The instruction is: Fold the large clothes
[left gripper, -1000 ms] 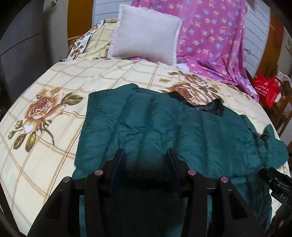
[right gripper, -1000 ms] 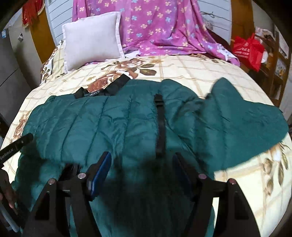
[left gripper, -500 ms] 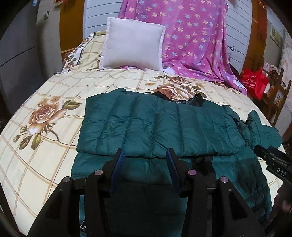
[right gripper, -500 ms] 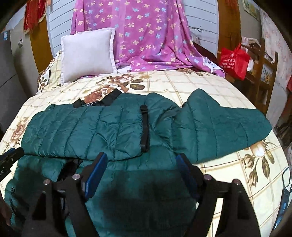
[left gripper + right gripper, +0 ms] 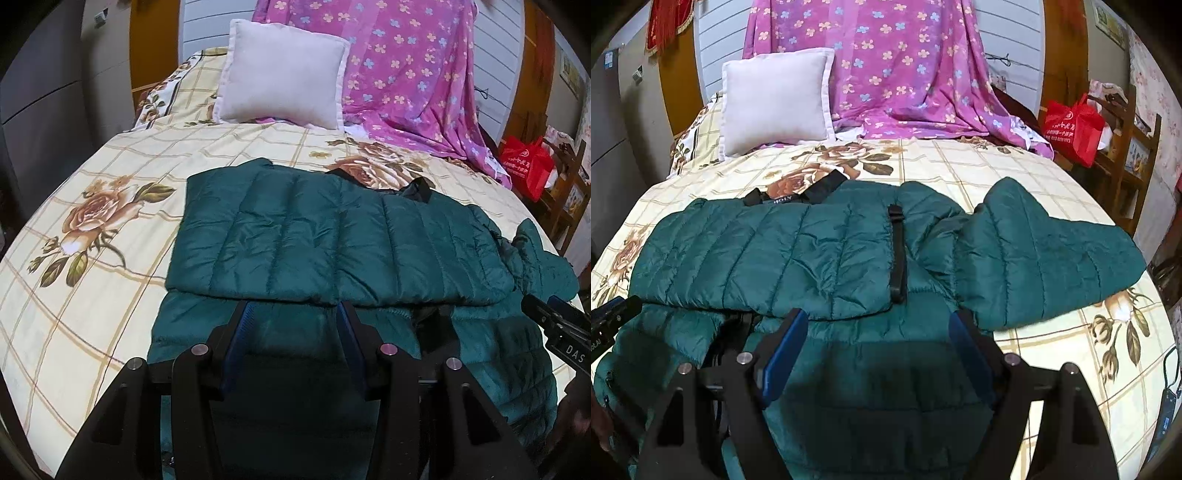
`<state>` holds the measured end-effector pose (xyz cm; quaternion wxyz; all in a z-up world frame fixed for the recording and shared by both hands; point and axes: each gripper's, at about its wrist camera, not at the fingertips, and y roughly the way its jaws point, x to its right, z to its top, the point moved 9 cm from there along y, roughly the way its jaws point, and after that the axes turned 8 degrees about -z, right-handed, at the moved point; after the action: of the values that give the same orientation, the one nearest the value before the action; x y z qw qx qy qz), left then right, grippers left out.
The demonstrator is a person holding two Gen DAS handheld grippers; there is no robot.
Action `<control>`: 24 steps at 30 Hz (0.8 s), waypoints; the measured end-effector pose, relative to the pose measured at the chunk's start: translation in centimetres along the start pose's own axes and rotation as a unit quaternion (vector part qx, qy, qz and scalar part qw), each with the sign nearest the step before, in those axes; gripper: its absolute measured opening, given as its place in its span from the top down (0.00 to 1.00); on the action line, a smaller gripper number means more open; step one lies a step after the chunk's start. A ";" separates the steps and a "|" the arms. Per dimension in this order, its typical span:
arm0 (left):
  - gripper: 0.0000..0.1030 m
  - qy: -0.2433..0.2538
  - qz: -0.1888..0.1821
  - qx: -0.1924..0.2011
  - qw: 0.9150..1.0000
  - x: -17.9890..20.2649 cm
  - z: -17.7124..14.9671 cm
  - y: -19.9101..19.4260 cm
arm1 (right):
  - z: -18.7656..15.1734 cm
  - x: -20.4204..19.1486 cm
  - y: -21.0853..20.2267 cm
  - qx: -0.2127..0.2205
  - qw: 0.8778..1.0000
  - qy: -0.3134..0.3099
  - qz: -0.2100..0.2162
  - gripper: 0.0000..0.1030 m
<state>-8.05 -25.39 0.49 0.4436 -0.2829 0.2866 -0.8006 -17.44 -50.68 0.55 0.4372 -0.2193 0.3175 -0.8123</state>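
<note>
Jacket (image 5: 343,240) lies flat on the bed (image 5: 92,280), long axis running left-right across both views, collar (image 5: 798,192) on the far side twd the pillow (image 5: 280,74). One layer is already folded over; its free edge sits just ahead of both tools, w/ the lower layer under and around the fingertips.

Left gripper (image 5: 295,325): jaws moderately apart, nothing between them, hovering over the near-left part of the jacket. Right gripper (image 5: 875,332): jaws wide, empty, over the near-middle/right part.

Key relation: the sleeve (image 5: 1045,258) sticks out to the right of the body, spread on the bed, away from the pillow's side. It's ahead and right of the right gripper and well apart from the left one, so right hand looks the likelier one to take it. Likely next: sleeve in across the body, i.e. a leftward pull along the long axis.
</note>
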 end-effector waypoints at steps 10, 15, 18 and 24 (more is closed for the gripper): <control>0.73 -0.010 -0.003 0.008 1.000 -0.7 -0.7 -1.1 | -0.6 0.6 -0.3 0.003 1.000 -0.007 -0.013 0.20; 0.73 -0.007 -0.014 0.019 1.000 0.3 -0.3 -1.8 | -0.4 0.8 -0.8 0.010 1.000 -0.008 -0.013 0.20; 0.73 -0.004 -0.019 0.022 1.000 0.8 -0.1 -1.9 | -0.3 1.1 -0.6 0.008 1.000 -0.002 -0.013 0.20; 0.73 -0.009 -0.027 0.025 0.999 1.3 0.0 -1.5 | -0.1 2.1 -0.3 0.002 1.000 0.014 -0.010 0.19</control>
<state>-9.44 -25.80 1.85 0.4316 -0.2868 0.2550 -0.8164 -18.80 -52.34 0.81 0.4246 -0.2098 0.3197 -0.8206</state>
